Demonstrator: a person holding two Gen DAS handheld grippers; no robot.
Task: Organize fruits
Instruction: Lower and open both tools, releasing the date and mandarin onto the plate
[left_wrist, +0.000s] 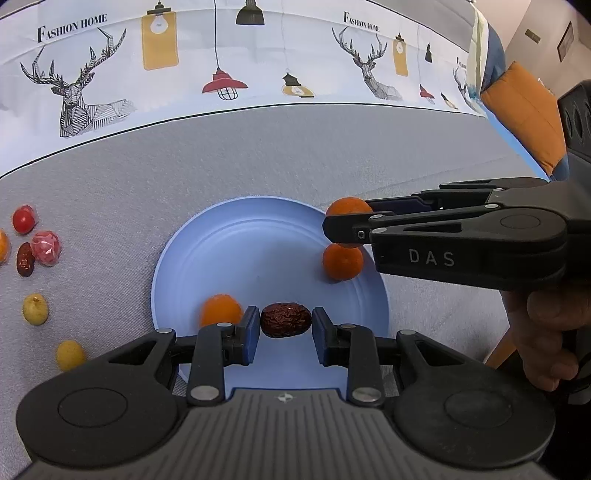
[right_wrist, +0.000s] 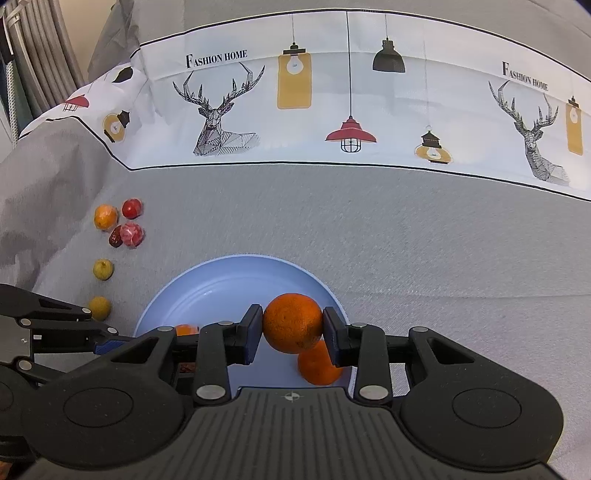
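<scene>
A light blue plate (left_wrist: 236, 251) lies on the grey cloth; it also shows in the right wrist view (right_wrist: 221, 284). My left gripper (left_wrist: 285, 321) is shut on a wrinkled dark red date (left_wrist: 285, 319) just above the plate's near part. My right gripper (right_wrist: 293, 325) is shut on an orange (right_wrist: 291, 322) over the plate's right side; from the left wrist view this orange (left_wrist: 347, 208) sits at the right gripper's tip. Another orange (left_wrist: 342, 261) lies on the plate below it. A smaller orange fruit (left_wrist: 219, 310) lies on the plate beside my left finger.
Loose fruits lie on the cloth left of the plate: a red one (left_wrist: 24, 219), a pink wrapped one (left_wrist: 45, 248), a date (left_wrist: 25, 260), two yellow ones (left_wrist: 35, 308) (left_wrist: 70, 355). A printed cloth band (left_wrist: 221, 55) runs along the back. An orange cushion (left_wrist: 524, 110) is at the right.
</scene>
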